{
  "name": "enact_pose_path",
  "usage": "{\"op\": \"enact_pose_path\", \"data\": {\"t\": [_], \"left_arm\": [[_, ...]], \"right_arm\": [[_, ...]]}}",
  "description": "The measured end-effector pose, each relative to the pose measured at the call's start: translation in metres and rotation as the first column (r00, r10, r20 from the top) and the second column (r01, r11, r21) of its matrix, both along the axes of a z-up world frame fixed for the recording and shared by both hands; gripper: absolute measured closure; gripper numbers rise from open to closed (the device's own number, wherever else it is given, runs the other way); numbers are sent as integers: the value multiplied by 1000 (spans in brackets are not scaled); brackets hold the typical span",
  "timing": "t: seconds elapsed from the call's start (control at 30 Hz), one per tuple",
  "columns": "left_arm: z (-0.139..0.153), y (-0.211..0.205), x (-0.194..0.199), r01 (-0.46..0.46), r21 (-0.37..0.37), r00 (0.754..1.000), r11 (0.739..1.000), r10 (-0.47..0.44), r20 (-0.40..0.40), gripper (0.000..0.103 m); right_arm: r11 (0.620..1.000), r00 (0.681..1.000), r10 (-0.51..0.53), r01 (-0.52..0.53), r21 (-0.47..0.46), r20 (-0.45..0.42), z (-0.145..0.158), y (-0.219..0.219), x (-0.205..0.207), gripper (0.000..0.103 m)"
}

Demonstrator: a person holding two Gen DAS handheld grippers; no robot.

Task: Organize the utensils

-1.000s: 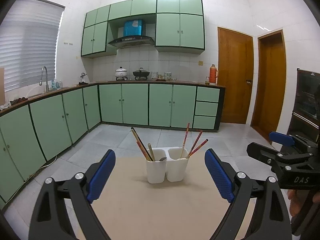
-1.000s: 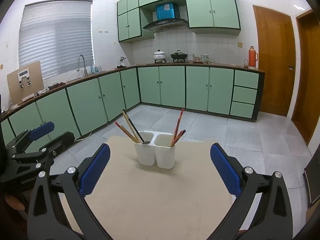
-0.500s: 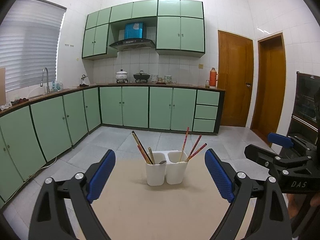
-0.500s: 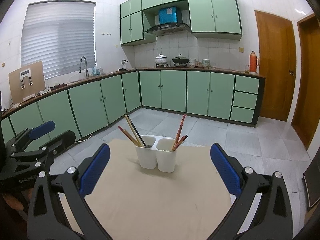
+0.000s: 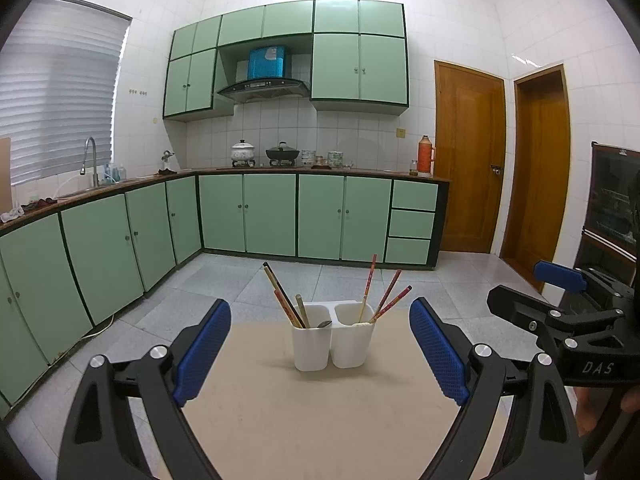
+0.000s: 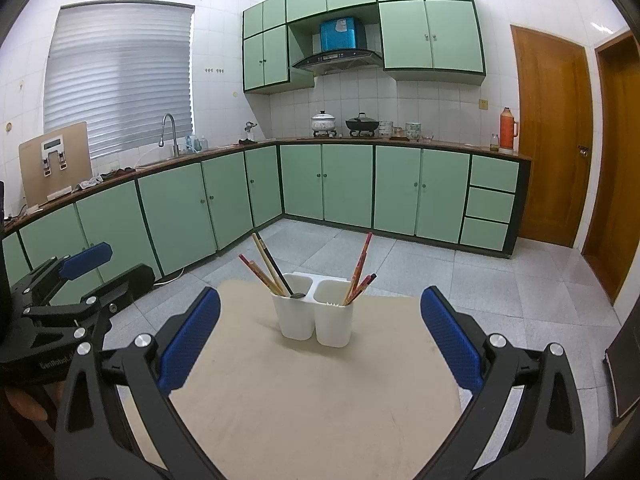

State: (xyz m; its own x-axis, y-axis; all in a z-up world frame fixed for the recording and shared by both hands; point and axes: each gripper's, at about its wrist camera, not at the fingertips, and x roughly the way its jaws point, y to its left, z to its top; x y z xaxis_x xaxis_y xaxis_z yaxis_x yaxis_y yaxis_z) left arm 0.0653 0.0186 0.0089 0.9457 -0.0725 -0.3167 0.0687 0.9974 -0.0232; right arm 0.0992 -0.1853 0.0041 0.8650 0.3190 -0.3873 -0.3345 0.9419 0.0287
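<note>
A white two-compartment utensil holder stands near the far edge of a beige table. Its left cup holds several chopsticks and a spoon. Its right cup holds three red chopsticks. My left gripper is open and empty, well short of the holder. My right gripper is open and empty too. Each gripper shows at the side of the other's view, the right one and the left one.
Green kitchen cabinets run along the back and left walls, with a sink tap, pots and an orange thermos on the counter. Two wooden doors are at the right. Grey tiled floor surrounds the table.
Both cameras have tilted up and pulled back slightly, so the holder sits a little lower and farther in each view. Both grippers remain open and empty.
</note>
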Motion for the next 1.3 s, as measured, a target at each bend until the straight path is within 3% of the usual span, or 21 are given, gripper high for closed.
{"op": "enact_pose_path", "data": {"t": [1.3], "left_arm": [[2, 0, -4, -6, 4, 1000, 1000, 6, 4, 14]], "right_arm": [[1000, 1000, 3, -3, -3, 13, 7, 4, -3, 6]]}}
